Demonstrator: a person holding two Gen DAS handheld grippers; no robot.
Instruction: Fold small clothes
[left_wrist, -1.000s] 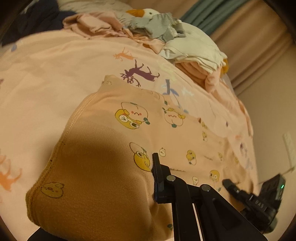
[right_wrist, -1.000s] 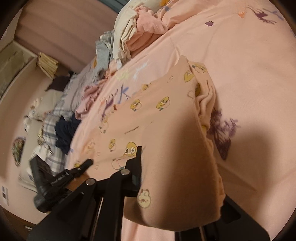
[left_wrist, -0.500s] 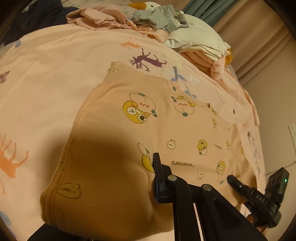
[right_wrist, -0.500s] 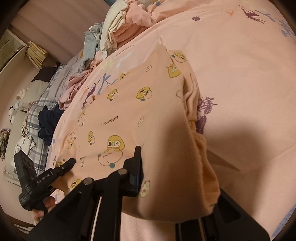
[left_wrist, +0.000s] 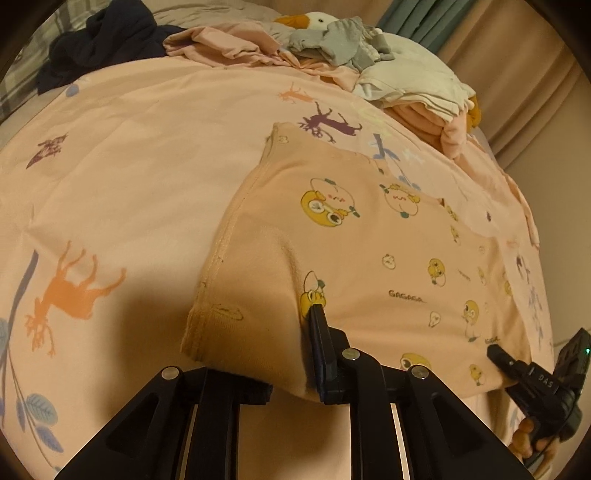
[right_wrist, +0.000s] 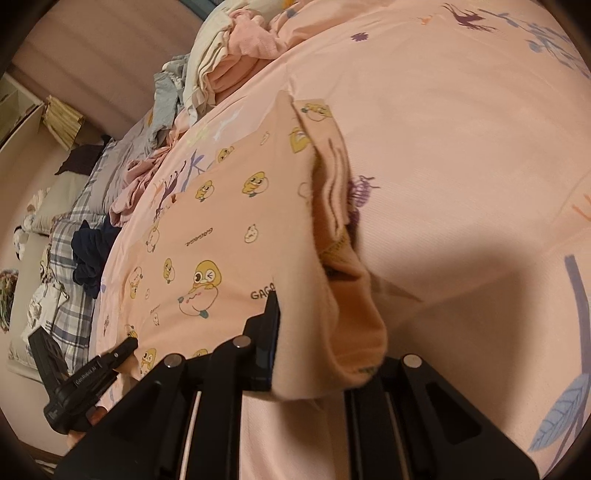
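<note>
On the peach bedsheet (left_wrist: 155, 155), a soft, light chick-print garment (left_wrist: 388, 236) hangs limply between the left gripper (left_wrist: 258, 354), whose jaws have just been easing open around its near hem, and the right gripper (right_wrist: 314, 354), clamped on that hem's other corner.

A bed (left_wrist: 147, 155) in a pink animal-print sheet carries the duck-print garment (left_wrist: 369, 240) and piled clothes (left_wrist: 406, 85).

"GAGAGA" on garment (left_wrist: 369, 258); perhaps "DAS" on gripper (left_wrist: 493, 352).
</note>
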